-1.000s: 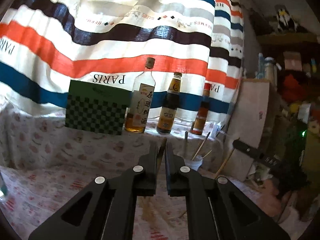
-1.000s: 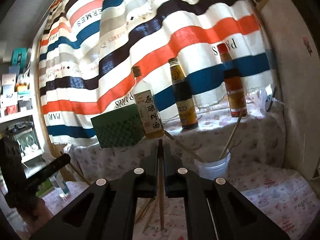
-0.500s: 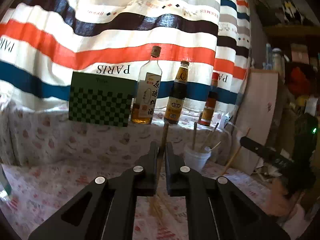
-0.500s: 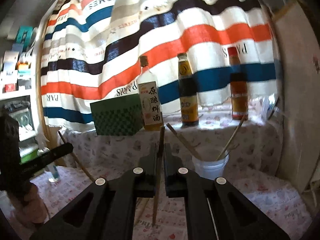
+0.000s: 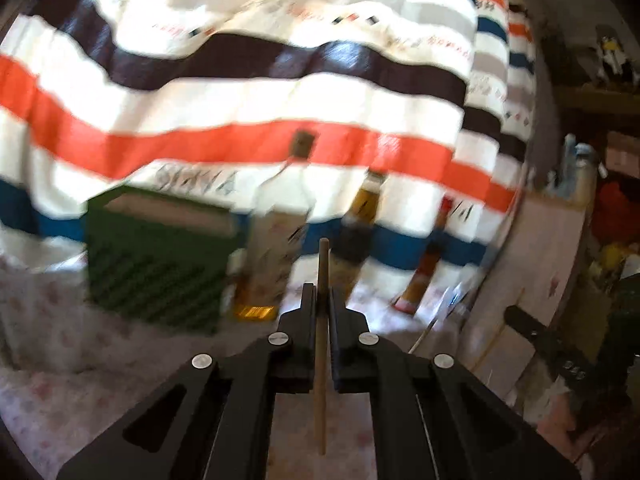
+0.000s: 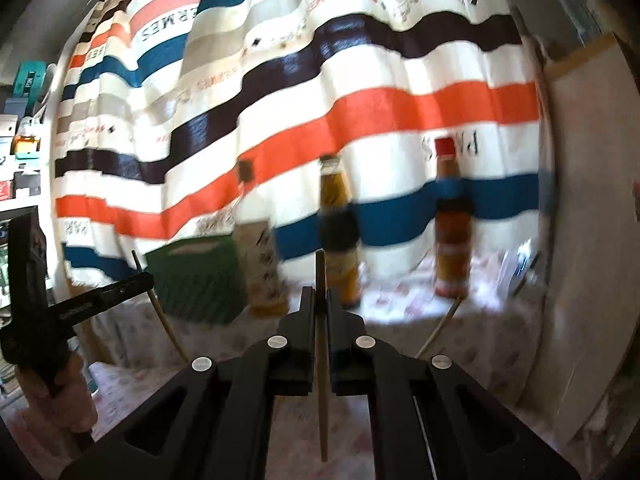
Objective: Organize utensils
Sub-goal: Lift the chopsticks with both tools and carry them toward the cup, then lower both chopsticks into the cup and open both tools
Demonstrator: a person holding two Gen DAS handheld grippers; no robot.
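My left gripper point(image 5: 320, 294) is shut on a wooden chopstick point(image 5: 321, 344) that stands nearly upright between its fingers, raised above the table. My right gripper point(image 6: 319, 296) is shut on a second wooden chopstick point(image 6: 321, 360), also upright. In the right wrist view the left gripper point(image 6: 80, 304) shows at the far left with its chopstick point(image 6: 160, 308) slanting down. The white cup is hidden below both views; only chopstick ends point(image 6: 438, 330) poke up beside my right gripper. Both views are blurred.
Three sauce bottles point(image 6: 338, 236) and a green checkered box point(image 6: 196, 280) stand on the ledge before a striped curtain point(image 6: 360, 112). A pale board point(image 6: 588, 240) walls the right side. Shelves with clutter point(image 5: 608, 208) lie beyond it.
Both grippers have risen and tilted upward with their chopsticks; the bottles now sit higher and closer, and the white cup has dropped out of both views.
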